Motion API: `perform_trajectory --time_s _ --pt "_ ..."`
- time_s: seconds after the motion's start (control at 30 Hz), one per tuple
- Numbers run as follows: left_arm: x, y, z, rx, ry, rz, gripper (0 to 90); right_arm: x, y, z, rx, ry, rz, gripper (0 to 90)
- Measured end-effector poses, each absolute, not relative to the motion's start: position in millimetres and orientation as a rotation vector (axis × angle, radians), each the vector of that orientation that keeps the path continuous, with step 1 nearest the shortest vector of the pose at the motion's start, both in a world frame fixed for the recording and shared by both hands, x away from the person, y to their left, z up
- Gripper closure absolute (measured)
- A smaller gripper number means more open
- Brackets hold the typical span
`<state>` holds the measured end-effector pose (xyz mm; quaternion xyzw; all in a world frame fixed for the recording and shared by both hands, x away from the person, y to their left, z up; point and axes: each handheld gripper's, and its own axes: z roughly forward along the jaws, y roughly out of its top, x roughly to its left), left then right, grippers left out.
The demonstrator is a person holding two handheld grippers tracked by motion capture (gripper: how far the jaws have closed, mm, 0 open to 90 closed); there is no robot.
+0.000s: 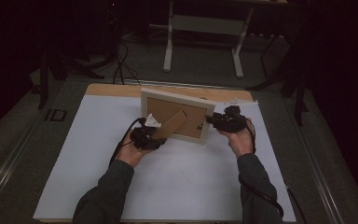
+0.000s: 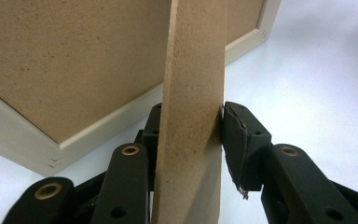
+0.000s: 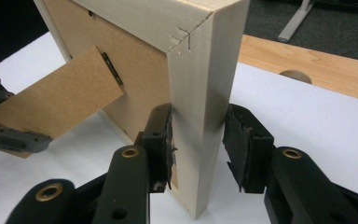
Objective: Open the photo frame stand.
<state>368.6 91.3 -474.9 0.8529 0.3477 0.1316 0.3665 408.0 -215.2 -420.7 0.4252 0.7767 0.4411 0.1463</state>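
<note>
In the left gripper view, the left gripper (image 2: 189,140) is seen with its jaws set against the two long edges of the brown fibreboard stand leg (image 2: 193,116), which rises through the middle of the frame from the bottom edge to the top, leaning slightly right. The jaws are clamped on that leg. In the right gripper view, the jaws of the right gripper (image 3: 197,144) are closed on the pale wooden side rail of the picture frame (image 3: 205,93), one jaw on the back, the other on the front, just below the mitred corner at the upper middle of the frame.

In the high view, the picture frame (image 1: 177,99) is held on edge at the centre, its long axis running left to right and tilting slightly down toward the right, its brown backing turned toward the bottom of the frame. The stand leg (image 1: 174,124) slants from the middle of the backing down to the lower left, into the left gripper (image 1: 150,135). The right gripper (image 1: 213,120) is seen at the frame's right end. Beneath lies a white sheet (image 1: 168,186) on the desk (image 1: 112,89), whose wooden strip is visible along the upper edge.
</note>
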Motion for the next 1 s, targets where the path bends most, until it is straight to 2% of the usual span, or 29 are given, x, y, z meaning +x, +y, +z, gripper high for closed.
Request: perform_trajectory --time_s 0.03,0.07,0.13,0.3,1.0 --pt "369 92 -474 2.184 0.901 0.343 65.9 408 -216 -420 1.227 2.225 1.273 74.1" --pt "369 92 -473 2.171 0.908 0.346 67.2 407 -219 -418 1.240 2.208 1.309 79.4" --pt "371 92 -472 2.157 0.915 0.334 68.1 407 -223 -413 1.235 2.201 1.415 79.3" --pt "372 92 -476 2.190 0.926 0.302 71.0 407 -215 -410 1.185 2.237 1.240 76.3" --pt "362 90 -485 2.202 0.894 0.358 71.9 402 -215 -420 1.141 2.291 1.268 70.1"
